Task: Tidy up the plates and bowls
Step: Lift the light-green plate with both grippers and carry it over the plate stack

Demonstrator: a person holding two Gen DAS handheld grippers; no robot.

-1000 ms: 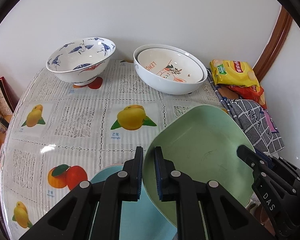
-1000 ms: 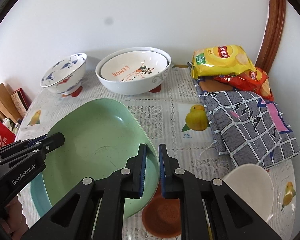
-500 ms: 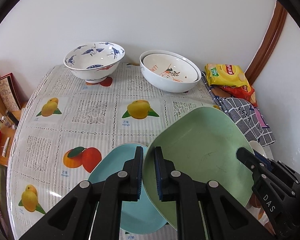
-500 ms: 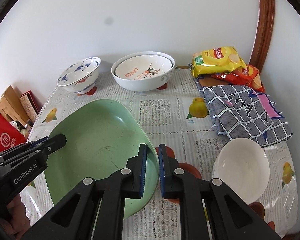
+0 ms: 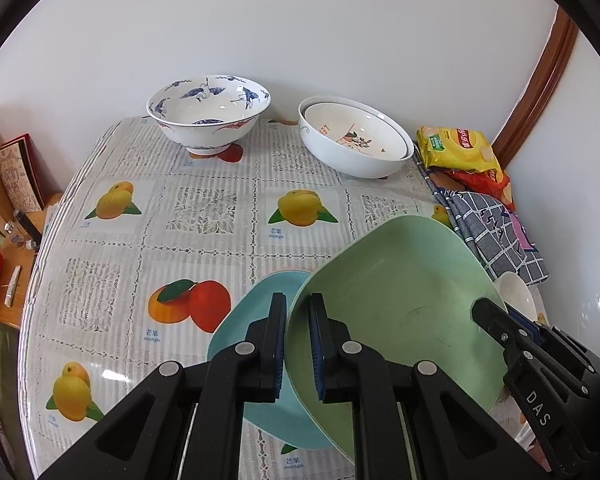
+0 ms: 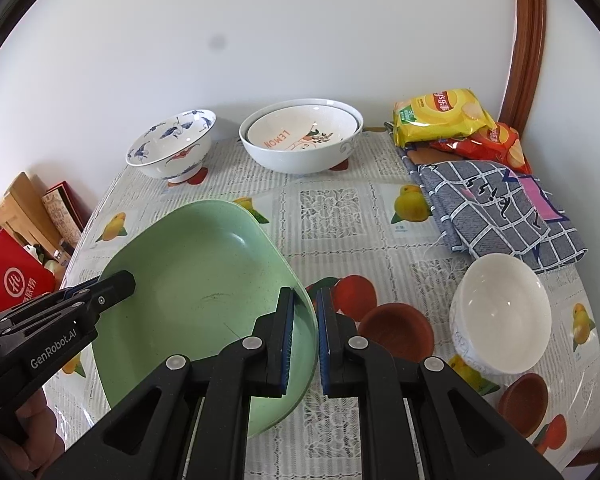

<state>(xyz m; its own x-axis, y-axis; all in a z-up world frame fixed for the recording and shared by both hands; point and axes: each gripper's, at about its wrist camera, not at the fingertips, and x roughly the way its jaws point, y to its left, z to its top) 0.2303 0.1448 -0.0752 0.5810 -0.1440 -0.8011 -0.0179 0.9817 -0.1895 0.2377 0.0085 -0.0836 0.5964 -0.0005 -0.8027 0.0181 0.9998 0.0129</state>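
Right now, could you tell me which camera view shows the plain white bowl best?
The right wrist view: the plain white bowl sits whole and unobstructed beside the checked cloth. In the left wrist view only a sliver of it peeks out behind the green plate.

Fruit-print table (image 5: 204,216) with bowls (image 5: 208,114), cloth (image 6: 500,204)

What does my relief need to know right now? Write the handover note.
Left gripper and right gripper: each shut on an opposite rim of the green plate, which is held tilted above the table.
Blue plate lies under it on the table.
Done: lemon bowl nested in a larger bowl.
Left: set the green plate down; crane bowl, white bowl and brown dishes still stand apart.
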